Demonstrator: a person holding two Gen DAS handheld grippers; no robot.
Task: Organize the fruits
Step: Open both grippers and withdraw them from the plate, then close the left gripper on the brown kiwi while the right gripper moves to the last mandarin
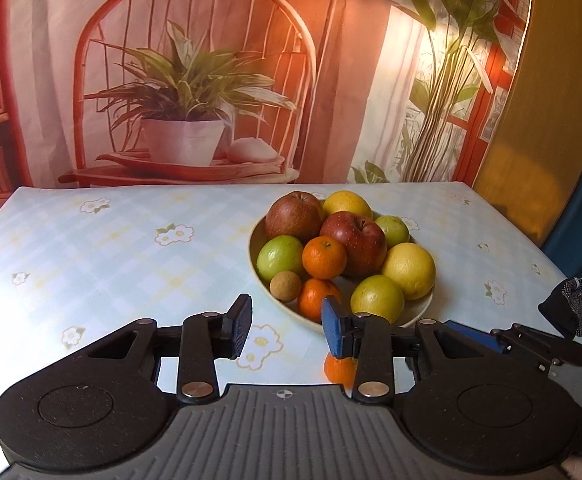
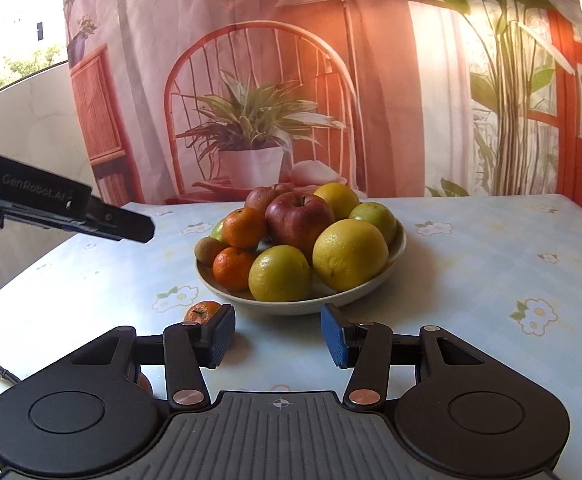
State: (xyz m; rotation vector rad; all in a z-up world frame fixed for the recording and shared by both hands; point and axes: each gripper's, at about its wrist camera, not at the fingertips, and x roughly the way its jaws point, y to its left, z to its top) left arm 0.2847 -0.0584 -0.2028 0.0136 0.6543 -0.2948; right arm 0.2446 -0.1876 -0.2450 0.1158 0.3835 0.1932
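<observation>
On the left wrist view, the bench [image 1: 91, 248] lies bare to the left of the bowl [image 1: 415, 312] of fruit – its far edge meets a printed backdrop [image 1: 191, 80]. The left tongs [image 1: 287, 326] are released, gripping nothing; a loose mandarin [image 1: 339, 370] sits beneath the right finger (partly hidden). From the right wrist view, the right tongs [image 2: 277, 336] also gape empty before the bowl, mandarin beside their left finger – open bench to the right.

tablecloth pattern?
Pale blue-and-white plaid tablecloth with faint yellow lines and scattered white flowers; clearest in the left wrist view.
</observation>
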